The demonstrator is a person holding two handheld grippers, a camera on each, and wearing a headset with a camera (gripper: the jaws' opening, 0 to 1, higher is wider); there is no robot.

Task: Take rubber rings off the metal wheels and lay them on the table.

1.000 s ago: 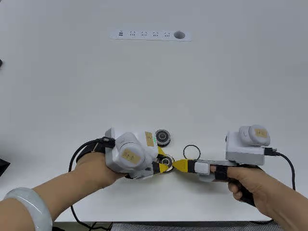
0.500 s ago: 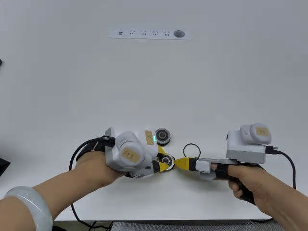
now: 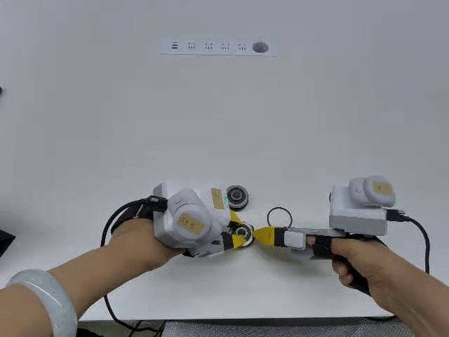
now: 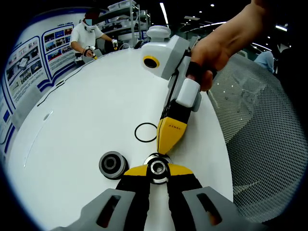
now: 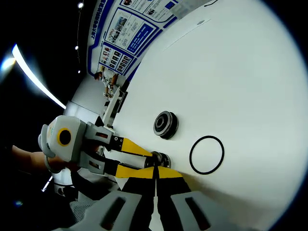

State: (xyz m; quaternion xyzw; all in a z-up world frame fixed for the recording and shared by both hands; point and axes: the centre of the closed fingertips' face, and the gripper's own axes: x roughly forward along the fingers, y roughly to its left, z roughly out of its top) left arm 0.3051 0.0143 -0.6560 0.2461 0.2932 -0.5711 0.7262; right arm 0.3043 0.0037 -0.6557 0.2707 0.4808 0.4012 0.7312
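A white table [image 3: 140, 126] carrying a white power strip [image 3: 217, 47] is standing in a poster-lined hall. The left hand [image 3: 140, 246] and right hand [image 3: 354, 258] are reaching inward, low over it. The left gripper [image 3: 238, 232] is pinching a small metal wheel [image 4: 158, 167]. The right gripper [image 3: 261, 236], jaws pressed together, is touching the wheel's rim. A loose black rubber ring [image 3: 279, 217] and a second black-ringed wheel [image 3: 237, 197] are lying just beside.

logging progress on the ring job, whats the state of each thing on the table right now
left tool, shut on the held wheel
right tool, shut, tips against the held wheel's rim
held wheel, clamped; ring on or off too small to tell
second wheel, flat on the table, dark ring on its rim
rubber ring, off, flat on the table, apart from both wheels
power strip, nothing plugged in
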